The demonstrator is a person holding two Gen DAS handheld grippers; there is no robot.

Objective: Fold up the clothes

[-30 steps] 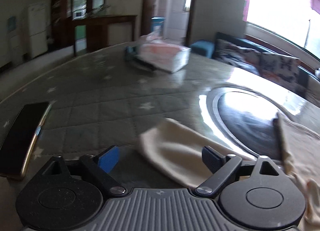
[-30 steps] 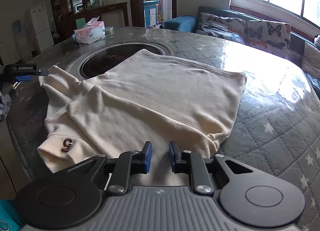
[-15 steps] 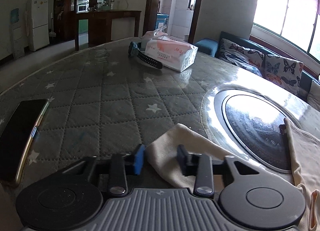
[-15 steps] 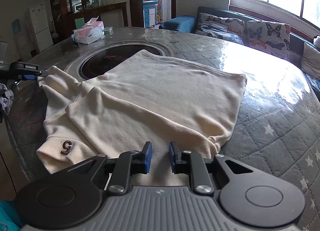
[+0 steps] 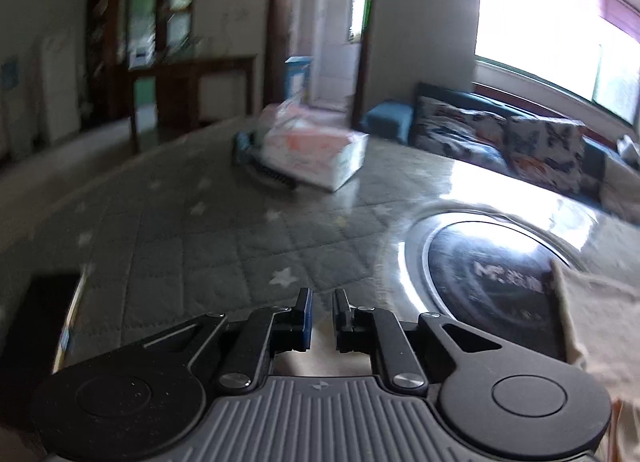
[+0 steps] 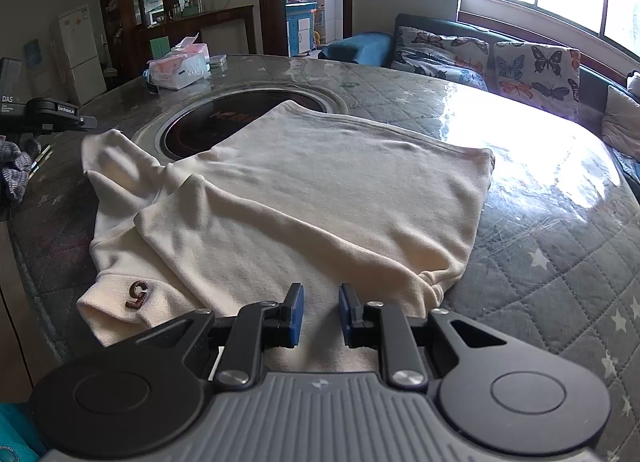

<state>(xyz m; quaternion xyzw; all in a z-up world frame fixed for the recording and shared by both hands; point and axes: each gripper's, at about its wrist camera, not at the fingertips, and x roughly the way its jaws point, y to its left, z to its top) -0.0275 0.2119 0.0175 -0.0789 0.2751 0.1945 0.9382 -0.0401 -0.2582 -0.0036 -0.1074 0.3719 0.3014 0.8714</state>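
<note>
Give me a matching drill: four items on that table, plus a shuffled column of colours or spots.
Items:
1. shirt
2. tissue pack
3. phone
4. round cooktop

Descriptions:
A. black slab near the table's left edge, left wrist view
B. cream, spread flat
C. pink and white, far side
D. dark glass disc, partly under cloth

Pairs: 1-B, 2-C, 3-A, 4-D

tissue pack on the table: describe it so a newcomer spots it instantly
Start at the big round table with the dark glass disc in its middle. Beyond the disc, near the far edge, lies the tissue pack: the only white-and-pink soft packet.
</note>
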